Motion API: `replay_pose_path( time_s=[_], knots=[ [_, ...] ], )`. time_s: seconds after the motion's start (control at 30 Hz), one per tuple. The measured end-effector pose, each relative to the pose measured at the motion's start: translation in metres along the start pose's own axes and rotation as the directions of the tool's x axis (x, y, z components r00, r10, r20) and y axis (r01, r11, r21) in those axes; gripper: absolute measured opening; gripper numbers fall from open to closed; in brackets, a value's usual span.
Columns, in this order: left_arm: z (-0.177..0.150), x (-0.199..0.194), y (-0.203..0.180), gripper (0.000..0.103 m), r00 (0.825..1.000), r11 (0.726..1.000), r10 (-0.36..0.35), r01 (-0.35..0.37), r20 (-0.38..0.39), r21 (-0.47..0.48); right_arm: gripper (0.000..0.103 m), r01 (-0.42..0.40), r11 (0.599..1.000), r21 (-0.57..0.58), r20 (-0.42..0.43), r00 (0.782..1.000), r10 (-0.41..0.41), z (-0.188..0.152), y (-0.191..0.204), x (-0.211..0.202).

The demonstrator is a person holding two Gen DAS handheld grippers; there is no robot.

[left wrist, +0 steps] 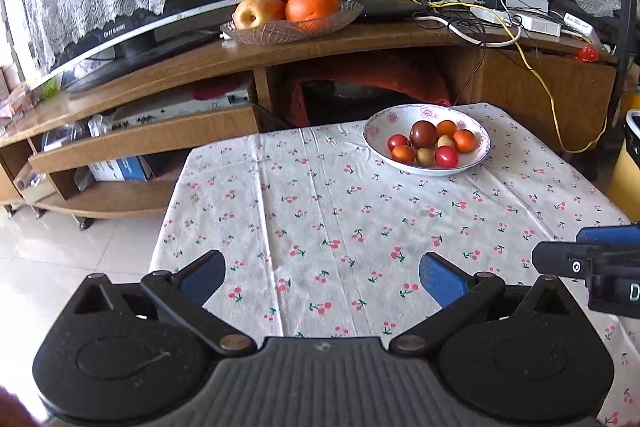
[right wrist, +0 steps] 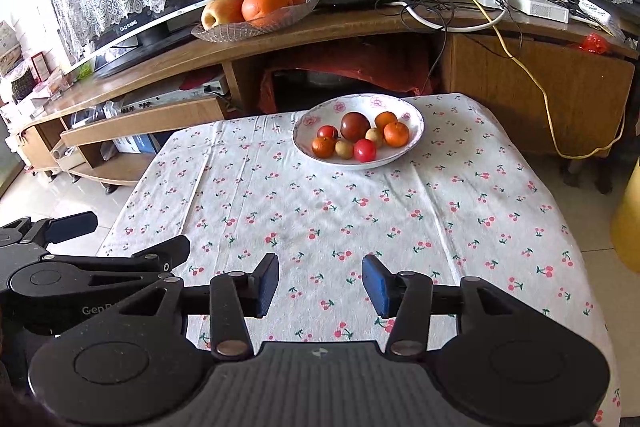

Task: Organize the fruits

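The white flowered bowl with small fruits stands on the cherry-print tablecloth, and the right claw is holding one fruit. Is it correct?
Not quite. The right claw holds nothing; the right wrist view shows it open over the cherry-print tablecloth. The white flowered bowl does stand on it.

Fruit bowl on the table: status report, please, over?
Left gripper and right gripper open, empty. White floral bowl of small red and orange fruits untouched, far edge of cherry-print tablecloth. Nothing between.
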State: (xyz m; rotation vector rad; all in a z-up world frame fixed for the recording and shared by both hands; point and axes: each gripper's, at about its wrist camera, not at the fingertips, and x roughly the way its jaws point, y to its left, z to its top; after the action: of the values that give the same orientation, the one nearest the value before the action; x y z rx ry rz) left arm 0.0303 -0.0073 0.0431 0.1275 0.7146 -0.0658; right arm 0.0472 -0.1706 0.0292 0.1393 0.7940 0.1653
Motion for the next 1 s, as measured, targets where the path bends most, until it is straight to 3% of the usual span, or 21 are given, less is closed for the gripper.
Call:
replay_pose_path(
  time_s=[1.0],
  knots=[
    [-0.01, -0.002, -0.008, 0.103, 0.999, 1.0, -0.014, 0.014, -0.03, 0.006, 0.044, 0.027, 1.0, -0.007, -0.055, 0.998, -0.027, -0.013, 0.003, 0.004]
  ],
)
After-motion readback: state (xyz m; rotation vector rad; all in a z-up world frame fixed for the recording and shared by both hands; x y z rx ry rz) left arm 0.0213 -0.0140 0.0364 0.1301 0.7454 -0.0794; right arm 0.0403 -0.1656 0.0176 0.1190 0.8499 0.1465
